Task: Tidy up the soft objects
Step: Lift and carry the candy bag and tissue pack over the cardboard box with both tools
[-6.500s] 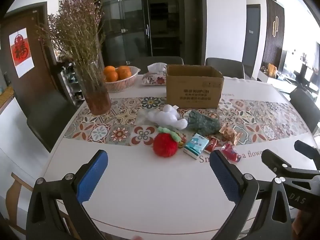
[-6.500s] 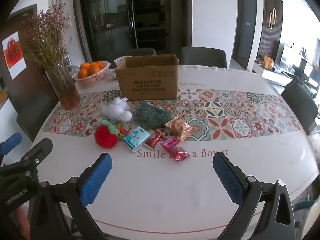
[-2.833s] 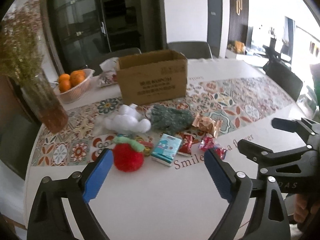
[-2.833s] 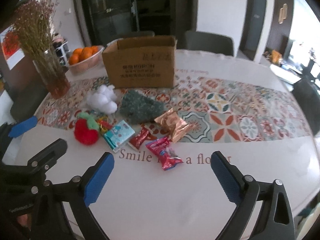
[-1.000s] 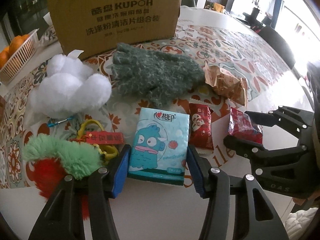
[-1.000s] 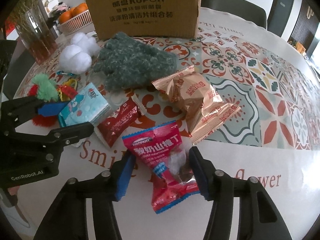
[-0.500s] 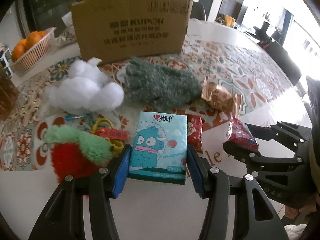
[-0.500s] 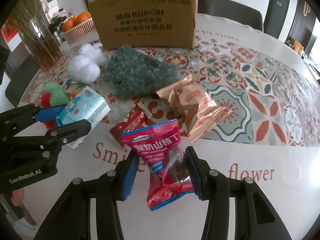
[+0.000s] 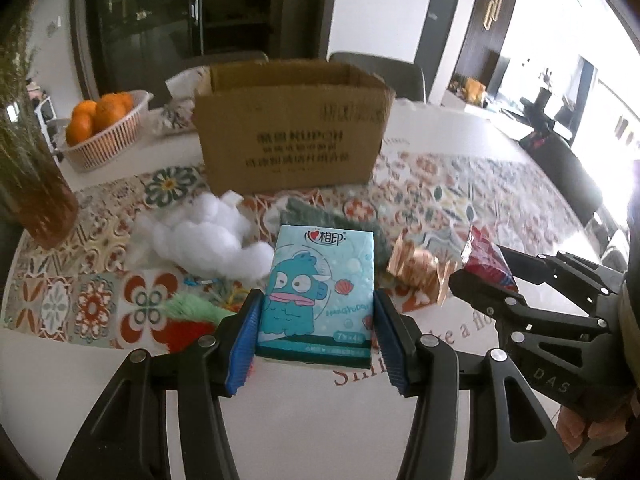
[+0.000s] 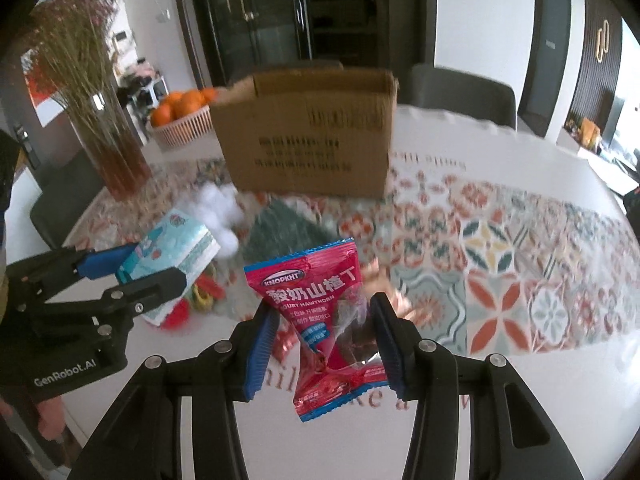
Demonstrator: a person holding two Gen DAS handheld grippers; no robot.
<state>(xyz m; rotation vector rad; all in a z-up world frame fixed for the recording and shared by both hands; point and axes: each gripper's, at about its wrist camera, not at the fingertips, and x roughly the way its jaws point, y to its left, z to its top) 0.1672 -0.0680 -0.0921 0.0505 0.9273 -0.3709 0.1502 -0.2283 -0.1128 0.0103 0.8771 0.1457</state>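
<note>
My left gripper [image 9: 316,334] is shut on a teal tissue pack [image 9: 320,288] and holds it above the table; the pack also shows in the right wrist view [image 10: 172,248]. My right gripper [image 10: 322,340] is shut on a red snack bag [image 10: 324,312], lifted off the table. An open cardboard box [image 9: 292,128] stands behind, also in the right wrist view [image 10: 312,132]. A white plush [image 9: 200,240], a dark green glove [image 10: 284,224], a red and green plush [image 9: 184,320] and a copper snack bag [image 9: 420,268] lie on the table runner.
A vase of dried flowers [image 10: 112,152] stands at the left. A basket of oranges [image 9: 100,128] sits behind it, next to the box. Chairs [image 10: 460,92] stand around the white table [image 9: 280,420].
Both grippers closed on their items about a second ago and have since lifted them up and back from the table, toward box height.
</note>
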